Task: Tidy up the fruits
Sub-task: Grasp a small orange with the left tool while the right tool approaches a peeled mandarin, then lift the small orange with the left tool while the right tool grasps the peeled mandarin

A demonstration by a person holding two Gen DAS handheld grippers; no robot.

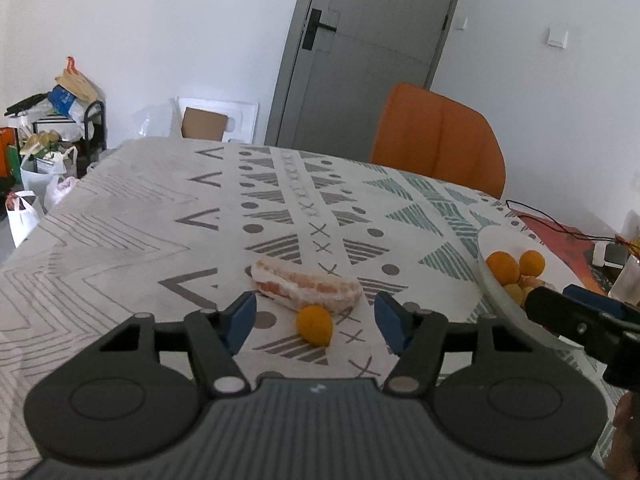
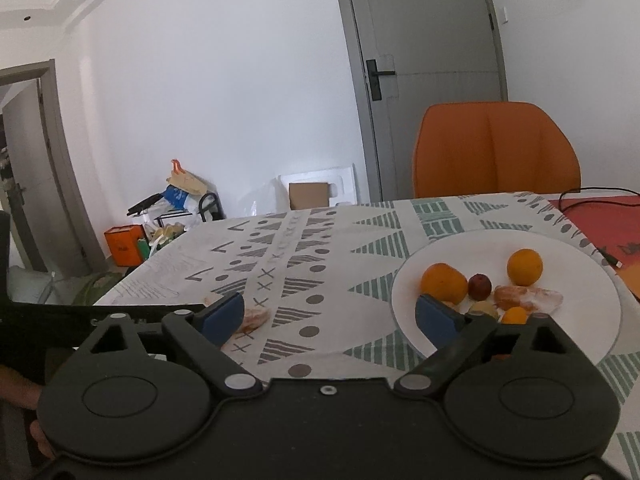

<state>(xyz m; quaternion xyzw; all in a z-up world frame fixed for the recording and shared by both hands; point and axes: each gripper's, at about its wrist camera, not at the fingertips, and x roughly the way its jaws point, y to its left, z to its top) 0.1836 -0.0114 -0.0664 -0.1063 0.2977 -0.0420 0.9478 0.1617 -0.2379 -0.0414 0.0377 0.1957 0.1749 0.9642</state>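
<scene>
A small yellow-orange fruit (image 1: 314, 325) lies on the patterned tablecloth between the blue pads of my left gripper (image 1: 316, 322), which is open and not touching it. Just beyond it rests a peeled citrus segment (image 1: 308, 288). My right gripper (image 2: 330, 314) is open and empty, its right finger over the near rim of the white plate (image 2: 568, 332). On that plate sit two oranges (image 2: 444, 282), a small dark red fruit (image 2: 479, 286), a peeled segment (image 2: 528, 298) and smaller yellow fruits (image 2: 515, 315). The segment (image 2: 256, 317) peeks out beside the right gripper's left finger.
An orange chair (image 2: 496, 150) stands at the far side of the table before a grey door (image 2: 432, 60). A black cable (image 2: 588, 196) and red mat (image 2: 608, 224) lie at the table's right. Bags and boxes (image 1: 52, 140) clutter the floor at left.
</scene>
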